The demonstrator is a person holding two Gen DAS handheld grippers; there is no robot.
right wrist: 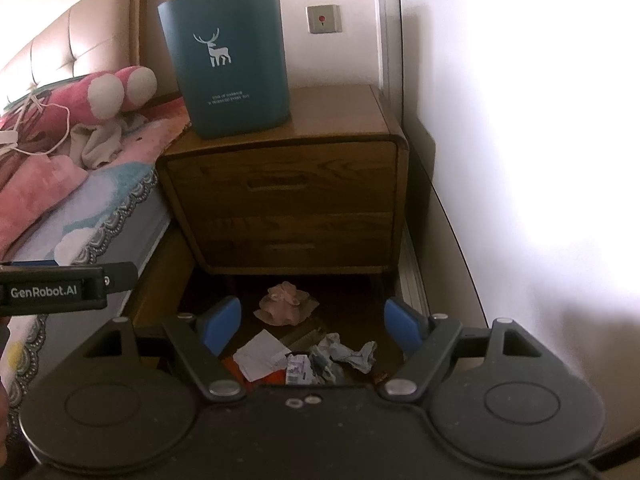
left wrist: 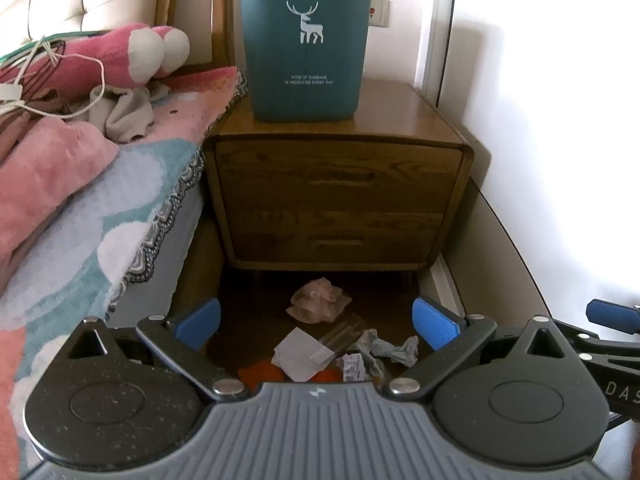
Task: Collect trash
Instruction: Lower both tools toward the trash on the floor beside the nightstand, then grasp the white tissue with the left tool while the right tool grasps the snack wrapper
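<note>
Trash lies on the dark floor in front of the nightstand: a crumpled pink tissue (left wrist: 319,299) (right wrist: 286,303), a white paper scrap (left wrist: 298,353) (right wrist: 261,354), a crumpled grey-white wad (left wrist: 390,347) (right wrist: 352,352), a printed wrapper (right wrist: 298,372) and an orange piece (left wrist: 260,372). A teal bin with a white deer (left wrist: 306,40) (right wrist: 230,60) stands upright on the nightstand. My left gripper (left wrist: 316,322) is open and empty above the trash. My right gripper (right wrist: 314,326) is open and empty above the same pile.
The wooden two-drawer nightstand (left wrist: 336,192) (right wrist: 288,200) stands against the wall. A bed (left wrist: 80,184) with pink plush, clothes and a white cable borders the left. A white wall (left wrist: 560,120) and baseboard close the right side.
</note>
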